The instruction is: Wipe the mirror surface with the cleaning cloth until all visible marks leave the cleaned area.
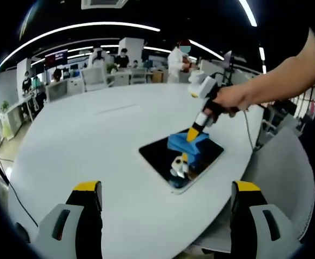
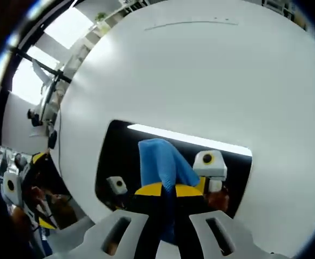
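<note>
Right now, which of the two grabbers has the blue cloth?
The right gripper, pinching the blue cloth down on the mirror. The left gripper is open, holding nothing.

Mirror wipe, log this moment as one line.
right gripper shut on blue cloth | cloth pressed on mirror | left gripper open, hovering | table

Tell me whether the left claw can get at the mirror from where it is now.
Probably yes. The left claw hangs open above the white table, and the table between it and the mirror lies bare. The right claw, shut on the blue cloth, covers the mirror's middle, so only the near edge looks free.
</note>
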